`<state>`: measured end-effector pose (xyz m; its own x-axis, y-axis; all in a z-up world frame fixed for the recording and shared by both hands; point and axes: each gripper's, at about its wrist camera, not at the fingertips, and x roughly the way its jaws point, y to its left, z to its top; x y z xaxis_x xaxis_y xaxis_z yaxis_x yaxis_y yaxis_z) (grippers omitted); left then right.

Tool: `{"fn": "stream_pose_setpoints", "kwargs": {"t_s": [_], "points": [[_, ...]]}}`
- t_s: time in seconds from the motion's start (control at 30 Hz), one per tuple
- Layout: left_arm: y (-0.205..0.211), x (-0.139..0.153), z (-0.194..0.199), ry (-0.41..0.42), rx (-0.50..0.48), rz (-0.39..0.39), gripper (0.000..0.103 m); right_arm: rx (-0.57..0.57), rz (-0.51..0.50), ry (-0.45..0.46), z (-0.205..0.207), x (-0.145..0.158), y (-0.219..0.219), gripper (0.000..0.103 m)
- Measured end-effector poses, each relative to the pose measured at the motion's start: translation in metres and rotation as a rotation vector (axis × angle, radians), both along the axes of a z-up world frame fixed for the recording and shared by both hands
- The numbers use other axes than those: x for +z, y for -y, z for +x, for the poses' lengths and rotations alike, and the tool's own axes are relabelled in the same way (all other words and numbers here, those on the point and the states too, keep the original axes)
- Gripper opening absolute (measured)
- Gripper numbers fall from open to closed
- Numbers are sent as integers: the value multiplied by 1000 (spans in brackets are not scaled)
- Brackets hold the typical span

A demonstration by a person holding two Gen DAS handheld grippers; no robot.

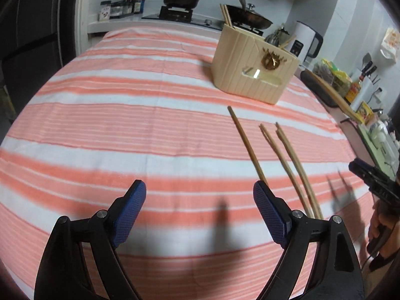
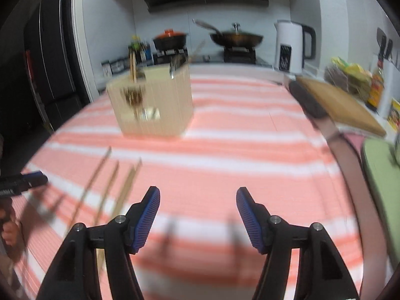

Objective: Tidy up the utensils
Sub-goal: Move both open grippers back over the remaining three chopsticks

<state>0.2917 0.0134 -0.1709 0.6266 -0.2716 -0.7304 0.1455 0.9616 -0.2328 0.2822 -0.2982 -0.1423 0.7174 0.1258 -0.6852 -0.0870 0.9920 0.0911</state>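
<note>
Seen from the left wrist, the left tool [image 1: 199, 196] hangs over the striped cloth [image 1: 125, 125] that covers the bench, its blue pads spread wide with nothing between them. Just right of it, three wooden chopsticks [image 1: 250, 147] lie loose on the cloth, side by side and pointing toward the far edge; the nearest one runs up beside the tool's right pad. Beyond them stands a cream utensil holder [image 1: 252, 67], upright on the cloth, with two more chopsticks [image 1: 225, 14] sticking out of its far-left compartment. At the far right edge, the right tool [image 1: 370, 177] shows in part, gripped in a hand [image 1: 377, 225].

From the right wrist, which is blurred, the left tool [image 2: 27, 181] pokes in at the left edge. The three loose chopsticks [image 2: 110, 190] lie to the left of the right tool [image 2: 198, 201], well apart from the utensil holder [image 2: 155, 105] farther back. The right tool's pads are also parted wide and empty, hovering above bare cloth [image 2: 237, 137]. A wooden cutting board [image 2: 340, 102] rests at the right side, and a white electric kettle [image 2: 290, 46] stands behind.
</note>
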Motion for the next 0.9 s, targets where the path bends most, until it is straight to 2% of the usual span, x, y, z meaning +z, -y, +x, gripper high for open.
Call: {"fn": "stream_pose_setpoints", "kwargs": {"t_s": [0.23, 0.37, 0.53, 0.7, 0.9], "points": [[19, 2, -44, 59, -51, 28, 89, 47, -29, -8, -58, -18, -15, 65], [33, -1, -57, 56, -90, 33, 89, 131, -12, 20, -77, -20, -31, 65], [49, -8, -63, 45, -128, 66, 89, 286, 10, 31, -89, -21, -54, 65], [55, -14, -59, 23, -120, 98, 89, 361, -31, -26, -88, -32, -77, 64], [60, -22, -53, -11, -123, 137, 89, 379, -61, -88, -79, -38, -91, 45]]}}
